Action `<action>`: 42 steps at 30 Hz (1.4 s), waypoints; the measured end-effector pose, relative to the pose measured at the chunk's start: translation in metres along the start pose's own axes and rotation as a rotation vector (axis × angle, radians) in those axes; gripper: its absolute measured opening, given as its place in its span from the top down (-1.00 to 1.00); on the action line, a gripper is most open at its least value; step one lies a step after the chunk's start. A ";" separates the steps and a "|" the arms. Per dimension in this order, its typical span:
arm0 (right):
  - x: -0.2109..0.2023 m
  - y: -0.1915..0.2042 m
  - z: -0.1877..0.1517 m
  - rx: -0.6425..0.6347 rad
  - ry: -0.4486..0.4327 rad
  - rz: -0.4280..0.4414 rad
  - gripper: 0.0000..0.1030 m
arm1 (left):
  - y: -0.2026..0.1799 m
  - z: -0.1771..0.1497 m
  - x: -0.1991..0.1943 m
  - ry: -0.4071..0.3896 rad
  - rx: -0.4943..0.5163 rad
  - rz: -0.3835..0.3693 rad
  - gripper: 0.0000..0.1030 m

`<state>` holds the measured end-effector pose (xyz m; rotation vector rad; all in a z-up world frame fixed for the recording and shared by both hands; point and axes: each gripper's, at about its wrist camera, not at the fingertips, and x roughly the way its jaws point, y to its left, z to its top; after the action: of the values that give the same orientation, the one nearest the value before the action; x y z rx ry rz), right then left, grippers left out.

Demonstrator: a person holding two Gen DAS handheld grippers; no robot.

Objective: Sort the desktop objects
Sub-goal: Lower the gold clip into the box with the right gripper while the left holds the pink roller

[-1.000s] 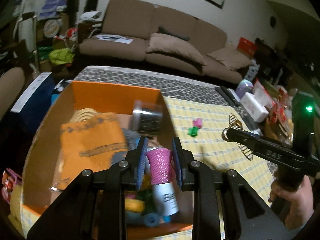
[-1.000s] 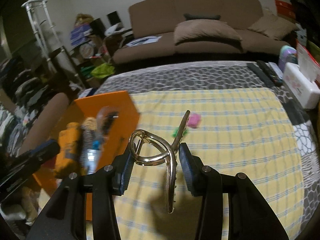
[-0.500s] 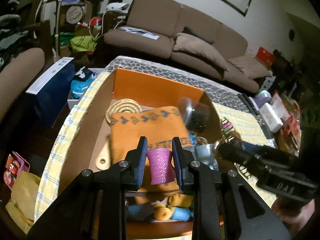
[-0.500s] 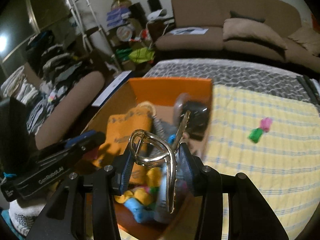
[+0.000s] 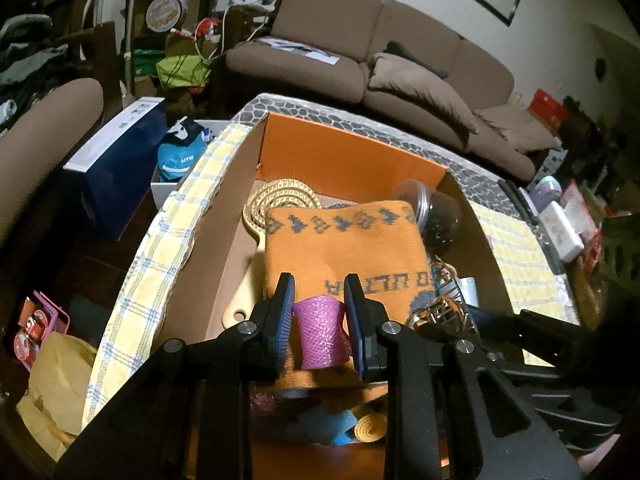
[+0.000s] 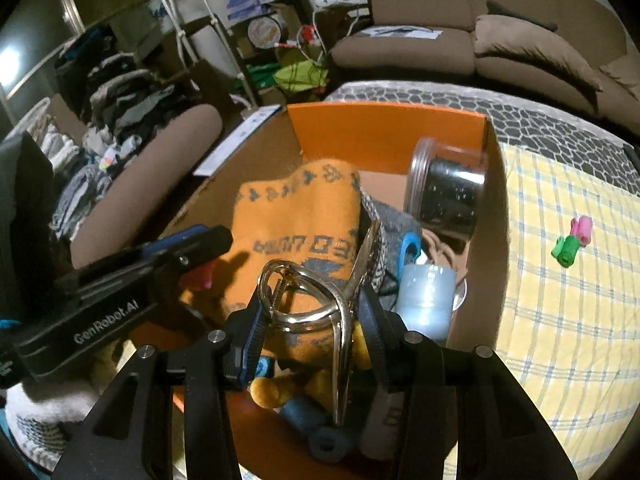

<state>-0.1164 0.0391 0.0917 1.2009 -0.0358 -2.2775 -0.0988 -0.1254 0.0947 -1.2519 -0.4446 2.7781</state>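
My left gripper (image 5: 319, 322) is shut on a pink mesh hair roller (image 5: 322, 332) and holds it over the orange cardboard box (image 5: 352, 152). My right gripper (image 6: 310, 320) is shut on a gold metal hair claw clip (image 6: 316, 300), also over the box (image 6: 384, 128). The box holds an orange knitted cloth (image 5: 344, 244), a dark clear-lidded jar (image 6: 446, 184), a light blue cup (image 6: 426, 300) and several foam rollers (image 6: 304, 412). The left gripper shows at the left of the right wrist view (image 6: 200, 272), the clip at the right of the left wrist view (image 5: 438, 312).
A pink and a green roller (image 6: 572, 242) lie on the yellow checked tablecloth (image 6: 560, 320) right of the box. A brown sofa (image 5: 360, 52) stands behind. A blue box (image 5: 116, 160) and clutter sit left of the table; remotes and small boxes (image 5: 560, 228) at the far right.
Both grippers have moved left from over the tablecloth to above the box, still holding the pink roller and the gold clip. They now sit closer together and lower over the contents.
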 end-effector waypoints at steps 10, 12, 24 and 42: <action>-0.010 -0.007 0.001 0.013 0.009 0.017 -0.23 | -0.005 -0.001 0.012 0.030 -0.002 -0.021 0.48; -0.016 -0.009 0.003 0.017 -0.005 0.021 -0.26 | -0.003 0.000 0.009 0.026 -0.018 -0.030 0.37; -0.047 -0.024 0.015 0.055 -0.076 0.021 -0.36 | 0.037 0.011 -0.017 -0.049 -0.123 -0.062 0.27; -0.043 -0.024 0.011 0.044 -0.056 0.018 -0.37 | -0.004 0.002 -0.005 -0.014 0.035 -0.022 0.58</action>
<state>-0.1167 0.0776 0.1245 1.1538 -0.1176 -2.3052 -0.0972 -0.1226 0.1009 -1.2134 -0.4063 2.7659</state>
